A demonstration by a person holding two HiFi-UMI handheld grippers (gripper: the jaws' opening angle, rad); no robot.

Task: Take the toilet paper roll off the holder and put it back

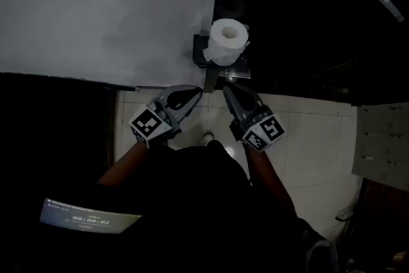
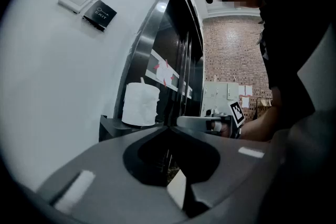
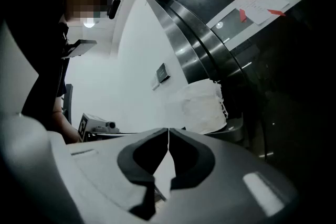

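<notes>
Both arms reach forward side by side, just below the roll. The left gripper (image 1: 195,93) and the right gripper (image 1: 226,90) each have their jaws pressed together, pinching nothing. The fat white toilet paper roll (image 1: 227,40) stands upright on the dark metal holder (image 1: 199,50), hole facing up. Only the left gripper view shows a red brick wall (image 2: 231,55).

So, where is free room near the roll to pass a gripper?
Free: along the white wall left of the toilet paper roll, and the tiled floor right of the right gripper. Crowded: in front of the holder, where the left gripper also points.
</notes>
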